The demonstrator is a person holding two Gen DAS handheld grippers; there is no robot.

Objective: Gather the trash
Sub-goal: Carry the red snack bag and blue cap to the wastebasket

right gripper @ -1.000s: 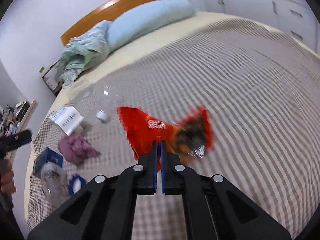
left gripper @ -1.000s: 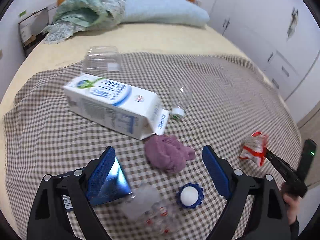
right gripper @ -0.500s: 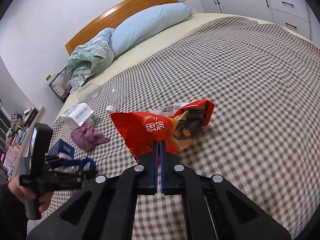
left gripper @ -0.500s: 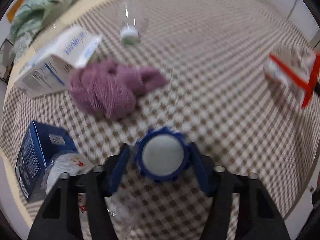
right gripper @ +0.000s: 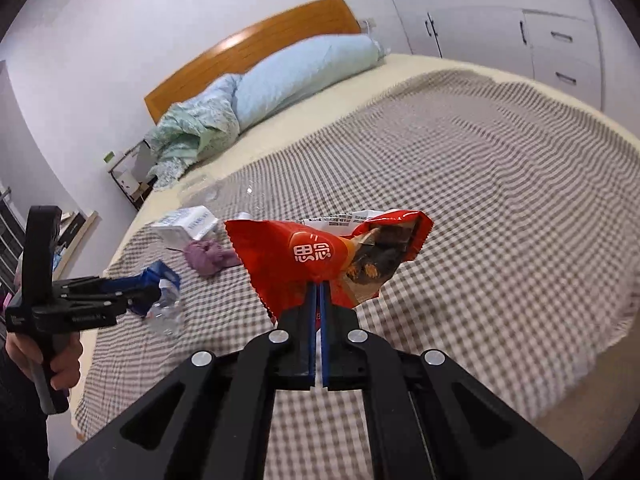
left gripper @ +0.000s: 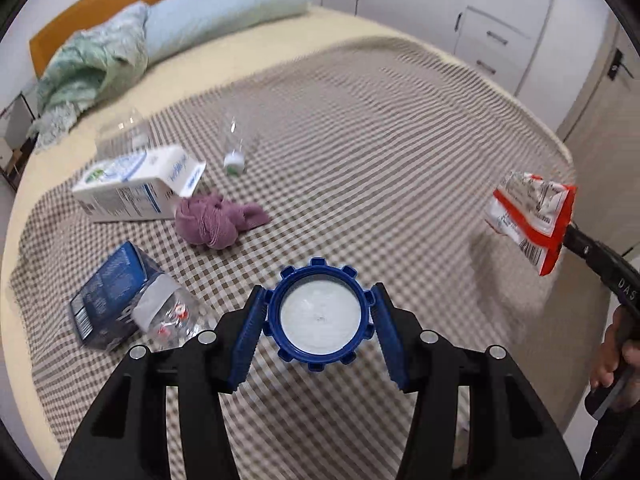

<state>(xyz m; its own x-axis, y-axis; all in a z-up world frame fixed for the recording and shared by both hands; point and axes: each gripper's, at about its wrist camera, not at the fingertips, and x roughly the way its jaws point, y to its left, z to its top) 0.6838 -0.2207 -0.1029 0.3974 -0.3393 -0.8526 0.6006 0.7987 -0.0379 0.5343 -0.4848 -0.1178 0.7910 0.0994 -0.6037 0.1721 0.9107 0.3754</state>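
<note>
Blue pillow (left gripper: 224,12), checkered blanket (left gripper: 400,140), wooden headboard (right gripper: 248,48)

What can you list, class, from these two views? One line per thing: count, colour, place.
Round ridged plastic lid: one, blue with white centre, between left gripper's fingers.
Crinkled snack wrapper: one, red, pinched by right gripper.
Cardboard milk carton: one, white, lying on blanket.
Balled cloth: one, purple, beside carton.
Small box: one, dark blue, blanket's near-left.
Clear plastic bottle: one, lying beyond carton.
Checked blanket: one, brown-white, over bed.
Pillow: one, pale blue, by headboard.
Left gripper: black, blue pads.
Right gripper: black, shut.
</note>
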